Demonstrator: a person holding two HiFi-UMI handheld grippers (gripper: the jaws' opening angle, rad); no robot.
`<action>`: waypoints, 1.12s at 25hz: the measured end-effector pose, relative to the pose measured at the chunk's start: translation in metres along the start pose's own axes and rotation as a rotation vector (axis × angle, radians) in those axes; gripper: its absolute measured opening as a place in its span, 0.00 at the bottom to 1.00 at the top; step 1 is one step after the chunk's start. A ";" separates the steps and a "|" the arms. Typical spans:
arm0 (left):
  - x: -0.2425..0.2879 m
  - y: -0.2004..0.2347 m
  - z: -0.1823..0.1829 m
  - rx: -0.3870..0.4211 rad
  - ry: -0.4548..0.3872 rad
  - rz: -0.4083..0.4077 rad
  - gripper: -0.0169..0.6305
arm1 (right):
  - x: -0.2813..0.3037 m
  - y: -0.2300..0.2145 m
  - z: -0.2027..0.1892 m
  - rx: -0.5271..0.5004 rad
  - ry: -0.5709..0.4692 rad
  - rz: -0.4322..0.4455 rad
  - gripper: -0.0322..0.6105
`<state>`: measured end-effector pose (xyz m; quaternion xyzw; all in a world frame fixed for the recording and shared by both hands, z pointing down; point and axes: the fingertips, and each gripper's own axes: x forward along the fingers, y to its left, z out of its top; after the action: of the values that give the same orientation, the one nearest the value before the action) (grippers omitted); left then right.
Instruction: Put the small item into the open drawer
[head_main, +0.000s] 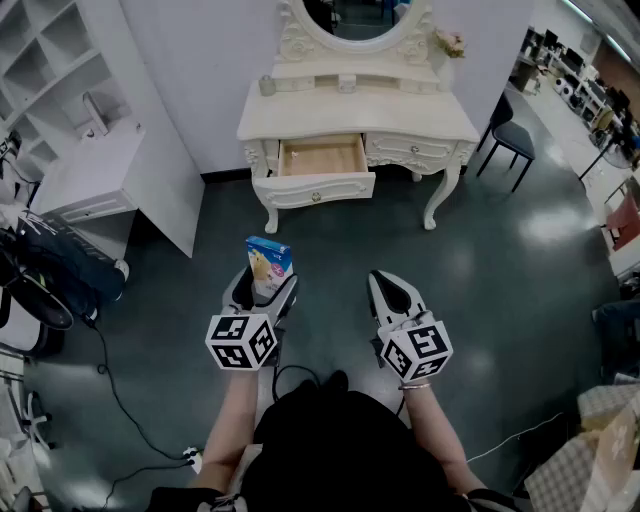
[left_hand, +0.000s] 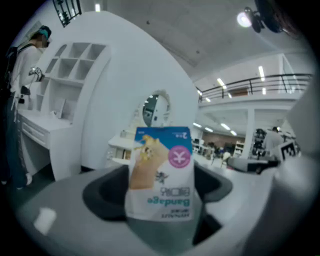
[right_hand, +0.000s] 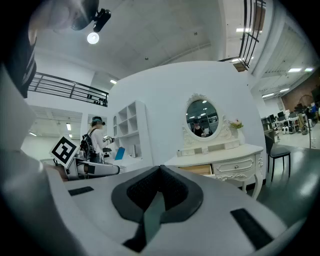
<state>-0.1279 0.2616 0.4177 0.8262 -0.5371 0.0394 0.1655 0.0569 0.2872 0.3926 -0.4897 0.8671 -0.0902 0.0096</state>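
The left tongs (head_main: 263, 288) are gripping a small blue-and-white bandage box (head_main: 268, 264) by its lower part; the box is standing up between the jaws, its print upside down in the left gripper view (left_hand: 161, 175). Just beside them, the right tongs (head_main: 390, 290) are pointing level with the jaws closed on each other and nothing between them. Both are hanging over the dark floor (head_main: 500, 260), well apart from the furniture. Farther on, a white dressing table (head_main: 455, 125) is standing against the wall, its drawer (head_main: 322, 158) pulled open under the left half of the worktop's front edge, showing a bare wooden bottom. An oval mirror (head_main: 355, 20) is rising at the worktop's back edge.
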 end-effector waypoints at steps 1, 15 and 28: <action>0.001 -0.003 0.000 0.002 -0.002 -0.001 0.66 | -0.001 -0.002 0.000 -0.002 -0.002 0.003 0.06; 0.003 -0.013 0.001 0.006 0.009 0.029 0.65 | -0.008 -0.023 -0.005 0.045 0.006 0.037 0.06; 0.066 0.008 0.016 0.018 0.022 0.021 0.65 | 0.034 -0.062 -0.011 0.084 0.035 0.002 0.06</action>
<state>-0.1089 0.1964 0.4203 0.8215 -0.5435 0.0549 0.1638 0.0907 0.2281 0.4158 -0.4865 0.8630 -0.1352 0.0150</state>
